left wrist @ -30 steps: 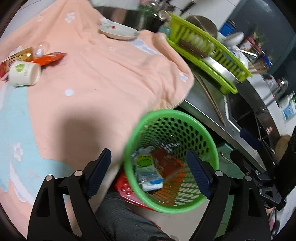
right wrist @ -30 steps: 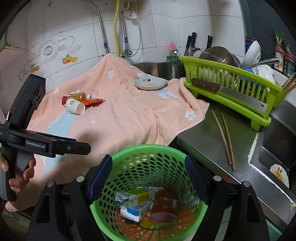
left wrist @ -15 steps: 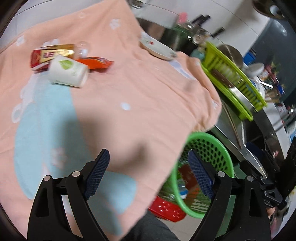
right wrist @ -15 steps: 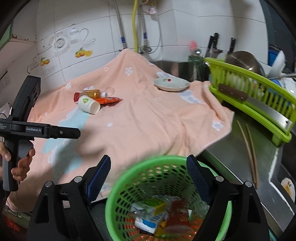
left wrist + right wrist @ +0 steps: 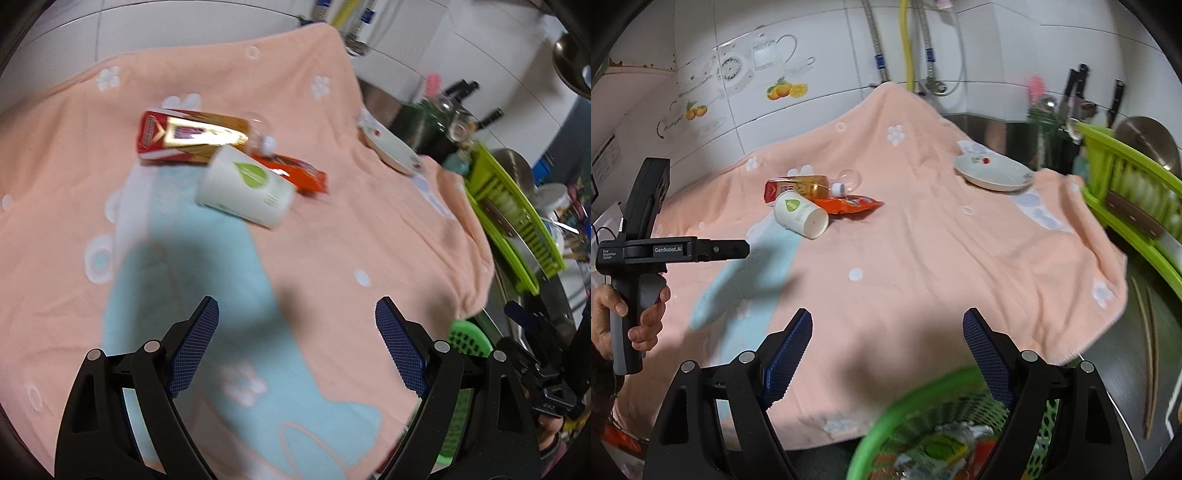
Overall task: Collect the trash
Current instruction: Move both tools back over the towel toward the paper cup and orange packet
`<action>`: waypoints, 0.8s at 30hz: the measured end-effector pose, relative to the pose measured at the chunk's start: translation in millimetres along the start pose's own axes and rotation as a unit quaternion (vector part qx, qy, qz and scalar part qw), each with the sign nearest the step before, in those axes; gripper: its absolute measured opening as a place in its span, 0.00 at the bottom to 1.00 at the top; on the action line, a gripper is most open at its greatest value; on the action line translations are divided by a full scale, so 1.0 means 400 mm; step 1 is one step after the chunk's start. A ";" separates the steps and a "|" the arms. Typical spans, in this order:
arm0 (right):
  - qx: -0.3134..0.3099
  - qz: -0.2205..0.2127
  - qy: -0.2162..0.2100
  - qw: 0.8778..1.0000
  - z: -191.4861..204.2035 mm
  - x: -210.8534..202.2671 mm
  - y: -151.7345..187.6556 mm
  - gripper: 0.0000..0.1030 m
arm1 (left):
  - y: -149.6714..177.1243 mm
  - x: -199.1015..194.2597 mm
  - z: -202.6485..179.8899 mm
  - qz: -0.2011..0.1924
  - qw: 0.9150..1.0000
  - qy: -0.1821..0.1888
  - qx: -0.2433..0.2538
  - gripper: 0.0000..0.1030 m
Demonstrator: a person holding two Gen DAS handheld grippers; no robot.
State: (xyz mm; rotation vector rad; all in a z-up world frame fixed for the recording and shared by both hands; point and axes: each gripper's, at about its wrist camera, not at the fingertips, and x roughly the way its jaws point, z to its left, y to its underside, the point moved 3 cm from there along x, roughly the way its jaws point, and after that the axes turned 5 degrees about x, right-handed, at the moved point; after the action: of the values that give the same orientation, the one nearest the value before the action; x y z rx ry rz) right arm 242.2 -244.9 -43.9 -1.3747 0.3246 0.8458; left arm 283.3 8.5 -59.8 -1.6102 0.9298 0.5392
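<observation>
Jaws of both grippers stand wide apart with nothing between them. The left gripper [image 5: 297, 350] hangs over the peach and pale-blue towel [image 5: 369, 229] that covers the worktop; the right gripper [image 5: 886, 354] hangs over the towel's near edge, above the far rim of the green basket [image 5: 912, 406]. Inside the basket lie cartons and wrappers [image 5: 945, 450], blurred. Farther out, well apart from both grippers, the remaining trash lies in a cluster on the towel: a white paper cup [image 5: 800, 215] on its side, touching a plastic bottle [image 5: 803, 187] with a red and gold label and an orange wrapper [image 5: 851, 204]. A white dish [image 5: 993, 176] rests near the towel's far right corner, beside a lime-green dish rack [image 5: 1126, 199]. A hand [image 5: 624, 321] grips the left gripper's handle.
</observation>
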 end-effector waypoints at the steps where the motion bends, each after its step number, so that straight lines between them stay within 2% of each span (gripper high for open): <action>1: -0.003 0.002 -0.002 1.000 0.006 0.010 -0.006 0.78 | -0.010 0.007 0.016 -0.003 1.000 -0.004 -0.003 0.83; 8: -0.026 0.011 -0.017 0.999 0.064 0.098 -0.065 0.78 | -0.046 0.045 0.084 -0.003 1.000 -0.025 -0.018 0.83; 14: -0.029 0.020 -0.023 0.999 0.095 0.174 -0.107 0.78 | -0.091 0.069 0.130 -0.018 0.999 -0.038 -0.021 0.83; 24: -0.013 0.045 -0.030 0.998 0.098 0.286 -0.147 0.76 | -0.155 0.098 0.176 -0.046 0.998 -0.036 -0.016 0.83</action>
State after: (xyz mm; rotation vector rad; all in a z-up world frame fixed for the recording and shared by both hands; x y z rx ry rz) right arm 349.2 -167.5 -68.5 -1.3648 0.3312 0.9663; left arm 365.3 67.9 -70.4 -1.6420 0.7933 0.5479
